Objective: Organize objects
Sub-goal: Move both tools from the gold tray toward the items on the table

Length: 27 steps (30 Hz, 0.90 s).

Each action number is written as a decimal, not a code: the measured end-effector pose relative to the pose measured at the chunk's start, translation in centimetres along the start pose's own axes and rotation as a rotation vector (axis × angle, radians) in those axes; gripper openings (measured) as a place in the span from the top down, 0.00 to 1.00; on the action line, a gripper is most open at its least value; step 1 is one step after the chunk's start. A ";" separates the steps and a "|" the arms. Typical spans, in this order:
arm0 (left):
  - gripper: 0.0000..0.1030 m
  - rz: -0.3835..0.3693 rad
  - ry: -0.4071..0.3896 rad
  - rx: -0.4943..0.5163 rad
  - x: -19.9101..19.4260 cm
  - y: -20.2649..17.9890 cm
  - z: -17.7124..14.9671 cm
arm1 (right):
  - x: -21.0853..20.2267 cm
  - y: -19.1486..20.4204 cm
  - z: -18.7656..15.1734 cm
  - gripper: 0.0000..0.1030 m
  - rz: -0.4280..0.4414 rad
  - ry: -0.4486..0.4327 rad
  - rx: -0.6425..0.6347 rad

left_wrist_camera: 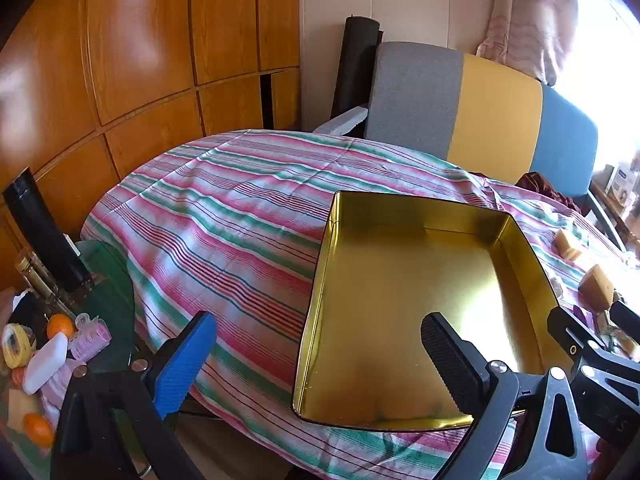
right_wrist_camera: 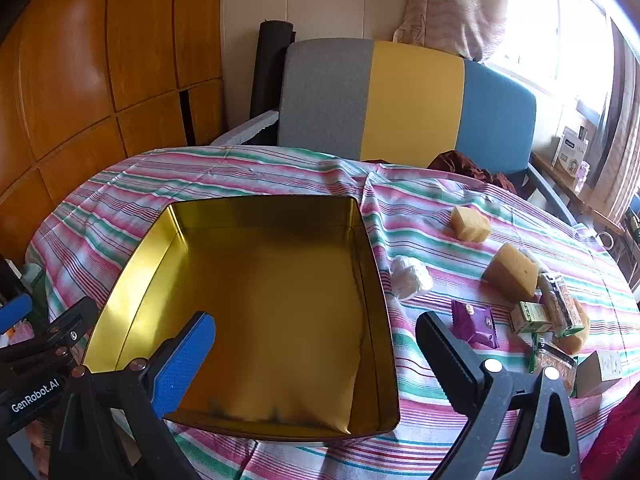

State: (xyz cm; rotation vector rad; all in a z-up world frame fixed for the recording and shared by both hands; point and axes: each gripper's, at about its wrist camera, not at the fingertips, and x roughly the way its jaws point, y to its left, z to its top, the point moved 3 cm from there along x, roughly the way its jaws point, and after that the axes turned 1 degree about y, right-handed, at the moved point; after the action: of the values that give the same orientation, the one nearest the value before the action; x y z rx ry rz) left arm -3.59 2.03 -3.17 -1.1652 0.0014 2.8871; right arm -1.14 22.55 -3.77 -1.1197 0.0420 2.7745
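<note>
a grey, yellow and blue chair back (right_wrist_camera: 408, 100) stands straight ahead of the grippers, beyond the striped tablecloth (left_wrist_camera: 224, 216); wooden wall panels (left_wrist_camera: 132, 48) rise ahead to the left; a pale curtain (right_wrist_camera: 456, 4) and bright window (right_wrist_camera: 568, 28) lie ahead to the right.

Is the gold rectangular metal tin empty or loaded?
Empty. The gold rectangular metal tin shows only bare shiny floor in both wrist views.

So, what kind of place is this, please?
Probably a room in a home: a table under a striped tablecloth, a tricolour upholstered chair, wooden cabinet doors and a curtained window.
</note>
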 end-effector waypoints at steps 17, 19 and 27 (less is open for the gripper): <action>0.00 -0.001 -0.033 0.048 -1.3 -1.1 0.3 | -0.8 -0.6 -0.4 0.01 -0.002 -0.006 0.000; 0.00 -0.009 -0.034 0.048 -1.4 -1.0 0.3 | -1.0 -0.7 -0.3 0.00 -0.007 -0.013 0.001; 0.00 -0.021 -0.046 0.055 -1.8 -1.3 0.5 | -1.4 -0.6 -0.1 0.01 -0.002 -0.022 -0.005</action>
State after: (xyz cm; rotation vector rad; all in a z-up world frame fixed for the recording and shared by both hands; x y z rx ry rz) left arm -2.62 3.28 -1.49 -1.0838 0.0672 2.8749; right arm 0.05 22.92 -2.87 -1.0901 0.0311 2.7864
